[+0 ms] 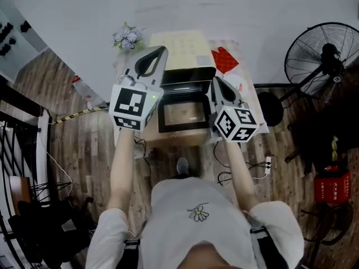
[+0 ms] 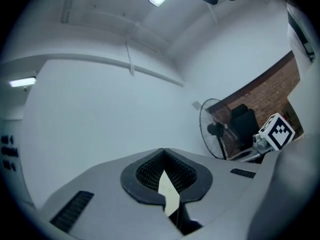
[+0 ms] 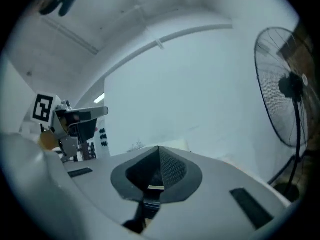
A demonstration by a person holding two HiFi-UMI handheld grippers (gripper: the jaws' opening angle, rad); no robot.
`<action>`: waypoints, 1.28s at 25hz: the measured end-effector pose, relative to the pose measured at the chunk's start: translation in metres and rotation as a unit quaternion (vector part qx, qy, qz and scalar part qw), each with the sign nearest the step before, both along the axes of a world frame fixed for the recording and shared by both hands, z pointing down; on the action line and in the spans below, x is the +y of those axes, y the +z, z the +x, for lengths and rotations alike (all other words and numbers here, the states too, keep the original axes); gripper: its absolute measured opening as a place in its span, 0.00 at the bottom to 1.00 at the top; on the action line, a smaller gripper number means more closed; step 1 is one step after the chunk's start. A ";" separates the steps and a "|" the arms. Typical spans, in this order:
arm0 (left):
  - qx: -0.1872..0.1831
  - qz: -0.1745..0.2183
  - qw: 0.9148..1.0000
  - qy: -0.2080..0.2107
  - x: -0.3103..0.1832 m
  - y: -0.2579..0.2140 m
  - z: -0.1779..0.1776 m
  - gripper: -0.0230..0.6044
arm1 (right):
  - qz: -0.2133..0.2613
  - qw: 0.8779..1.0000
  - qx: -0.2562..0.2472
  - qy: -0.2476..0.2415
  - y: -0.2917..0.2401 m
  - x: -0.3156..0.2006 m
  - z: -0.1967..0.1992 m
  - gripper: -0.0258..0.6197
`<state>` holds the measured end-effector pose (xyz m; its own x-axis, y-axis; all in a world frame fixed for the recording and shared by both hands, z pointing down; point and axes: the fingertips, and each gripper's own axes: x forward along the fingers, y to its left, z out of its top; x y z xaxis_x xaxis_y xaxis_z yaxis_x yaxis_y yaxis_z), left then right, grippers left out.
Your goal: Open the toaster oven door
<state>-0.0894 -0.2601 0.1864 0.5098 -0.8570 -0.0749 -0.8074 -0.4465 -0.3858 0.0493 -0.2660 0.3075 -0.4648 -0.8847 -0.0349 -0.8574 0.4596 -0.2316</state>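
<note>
nearest, white t-shirt with a small daisy print [image 1: 197, 212], bare forearms [image 1: 120, 172] stretched forward. beyond those, grey plastic left gripper [image 1: 163, 50] and grey plastic right gripper [image 1: 215, 80], raised level side by side, well above the tabletop. both with jaws pressed tip to tip, nothing between them. below and between the two, black boxy toaster oven [image 1: 188, 74] on a small pale wooden table [image 1: 179, 138], glass-paned door [image 1: 182, 114] folded down flat toward the person, dark cavity showing behind it. farther back on the tabletop, flat red piece [image 1: 224, 59] and a bunch of pale artificial flowers [image 1: 128, 37]. off right on the plank floor [image 1: 84, 150], black standing fan [image 1: 322, 55]. last, plain white wall [image 1: 224, 4].
</note>
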 end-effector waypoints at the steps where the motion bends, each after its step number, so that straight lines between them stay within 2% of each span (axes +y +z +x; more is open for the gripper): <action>1: 0.016 0.005 1.000 -0.020 0.006 0.003 -0.006 0.06 | 0.019 0.999 0.031 0.003 -0.006 0.003 -0.003 0.05; 3: 0.042 0.012 0.998 -0.055 0.019 0.012 -0.014 0.06 | 0.053 0.995 0.085 0.011 -0.015 0.009 -0.007 0.05; 5: 0.076 0.013 0.994 -0.077 0.032 0.024 -0.019 0.06 | 0.077 0.990 0.115 0.018 -0.019 0.014 -0.011 0.05; 9: 0.133 0.006 0.984 -0.118 0.051 0.054 -0.028 0.06 | 0.093 0.989 0.119 -0.001 -0.017 0.026 -0.023 0.05; 13: 0.159 -0.028 0.976 -0.147 0.058 0.090 -0.033 0.06 | 0.097 0.987 0.129 0.002 -0.012 0.030 -0.028 0.05; 15: 0.160 -0.043 0.974 -0.157 0.059 0.105 -0.034 0.06 | 0.095 0.986 0.134 0.013 -0.009 0.028 -0.026 0.05; 19: 0.133 -0.058 0.977 -0.159 0.055 0.126 -0.032 0.06 | 0.089 0.986 0.136 0.019 0.000 0.027 -0.023 0.05; 22: 0.122 -0.050 0.979 -0.155 0.051 0.125 -0.030 0.06 | 0.083 0.987 0.135 0.021 0.004 0.025 -0.022 0.05; 27: 0.139 -0.034 0.978 -0.155 0.048 0.117 -0.031 0.06 | 0.083 0.987 0.137 0.019 0.005 0.021 -0.026 0.05; 32: 0.137 -0.033 0.978 -0.156 0.044 0.119 -0.036 0.06 | 0.085 0.986 0.139 0.019 0.004 0.018 -0.032 0.05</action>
<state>-0.1251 -0.2161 0.3052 0.1921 -0.9751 -0.1110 -0.9771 -0.1795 -0.1139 0.0178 -0.2475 0.3120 -0.4449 -0.8935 -0.0609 -0.8939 0.4387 0.0926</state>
